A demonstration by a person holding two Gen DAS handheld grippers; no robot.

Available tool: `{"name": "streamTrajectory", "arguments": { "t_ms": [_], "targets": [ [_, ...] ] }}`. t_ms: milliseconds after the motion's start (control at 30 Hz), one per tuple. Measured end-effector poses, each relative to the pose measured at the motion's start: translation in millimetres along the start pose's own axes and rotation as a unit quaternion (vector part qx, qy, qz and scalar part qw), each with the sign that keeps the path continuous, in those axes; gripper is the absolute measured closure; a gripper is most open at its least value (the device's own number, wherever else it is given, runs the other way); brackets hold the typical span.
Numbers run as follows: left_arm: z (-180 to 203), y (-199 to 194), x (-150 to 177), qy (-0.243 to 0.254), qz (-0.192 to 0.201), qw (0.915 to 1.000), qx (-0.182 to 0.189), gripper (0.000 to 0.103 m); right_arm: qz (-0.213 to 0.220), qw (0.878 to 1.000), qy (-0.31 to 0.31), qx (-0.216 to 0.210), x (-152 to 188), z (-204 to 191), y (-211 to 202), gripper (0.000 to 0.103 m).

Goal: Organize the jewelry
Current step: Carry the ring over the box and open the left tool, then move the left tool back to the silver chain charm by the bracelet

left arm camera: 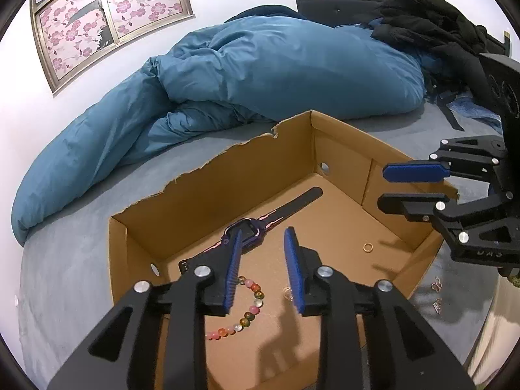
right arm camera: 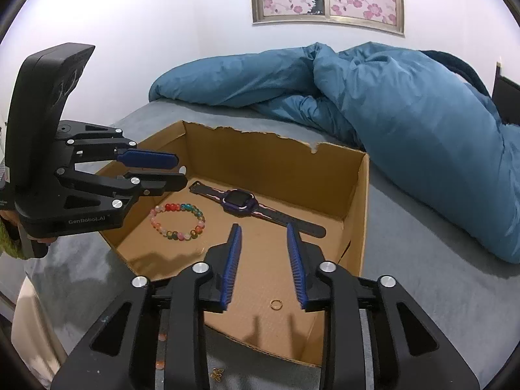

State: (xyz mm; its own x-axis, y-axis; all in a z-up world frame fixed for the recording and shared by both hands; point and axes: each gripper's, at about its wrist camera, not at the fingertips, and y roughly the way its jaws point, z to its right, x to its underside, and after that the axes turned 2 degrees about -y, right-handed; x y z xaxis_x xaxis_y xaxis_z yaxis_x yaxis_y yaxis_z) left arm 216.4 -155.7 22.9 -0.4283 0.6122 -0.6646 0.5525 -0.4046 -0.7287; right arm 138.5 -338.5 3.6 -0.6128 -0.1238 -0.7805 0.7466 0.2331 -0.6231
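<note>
Spreading across most of both views, the bed [left arm camera: 81, 227] is carrying a rumpled blue duvet [left arm camera: 260, 71] along its far side and a dark jacket [left arm camera: 432, 26] near the headboard, with an open cardboard box [left arm camera: 201, 191] sitting on the grey sheet in front. Hovering over the near left part of the box, the left hand-held gripper [left arm camera: 265, 269] is pointing steeply down into it, its blue-padded jaws standing apart and grasping nothing; in the right wrist view a hand [right arm camera: 13, 227] with a green cuff is gripping its handle at the frame's left edge. Reaching in from the other side, the right hand-held gripper [right arm camera: 263, 266] is also tilting down over the box floor, jaws released and empty. Lying diagonally on the box floor is a purple watch [right arm camera: 239, 200] with its strap stretched flat. Beside it, a bracelet of coloured beads [right arm camera: 177, 221] is resting in a loop, just below the left jaws. Near the right jaws a small gold ring [right arm camera: 275, 304] is lying on the cardboard, apart from the watch. Outside the box, on the sheet by its near wall, a few tiny trinkets [left arm camera: 436, 284] are scattered; what they are is hard to tell.
</note>
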Motion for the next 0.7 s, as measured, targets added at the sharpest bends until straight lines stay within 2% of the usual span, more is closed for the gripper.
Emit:
{"name": "streamTrajectory", "arguments": {
  "t_ms": [67,200,433,700],
  "targets": [
    [-0.8,-2.0,-0.4,-0.001,0.003,1.0,-0.002,0.069,0.003,1.0,0.0,-0.001,-1.0,-0.1,-1.4,0.07],
    [-1.1,-6.9,-1.3,-0.001,0.009,0.9999,-0.006,0.066,0.012,1.0,0.002,-0.001,-3.5,-0.8,-5.5,0.065],
    [0.3,-14.0,-1.1,0.001,0.015,0.9998,-0.01,0.066,0.022,1.0,0.003,0.003,-5.5,-1.7,-12.9,0.057],
    [3.8,-28.7,3.3,0.002,0.022,0.9997,-0.009,0.065,0.035,0.999,0.007,0.001,-3.7,-3.9,-26.3,0.055]
  ]
}}
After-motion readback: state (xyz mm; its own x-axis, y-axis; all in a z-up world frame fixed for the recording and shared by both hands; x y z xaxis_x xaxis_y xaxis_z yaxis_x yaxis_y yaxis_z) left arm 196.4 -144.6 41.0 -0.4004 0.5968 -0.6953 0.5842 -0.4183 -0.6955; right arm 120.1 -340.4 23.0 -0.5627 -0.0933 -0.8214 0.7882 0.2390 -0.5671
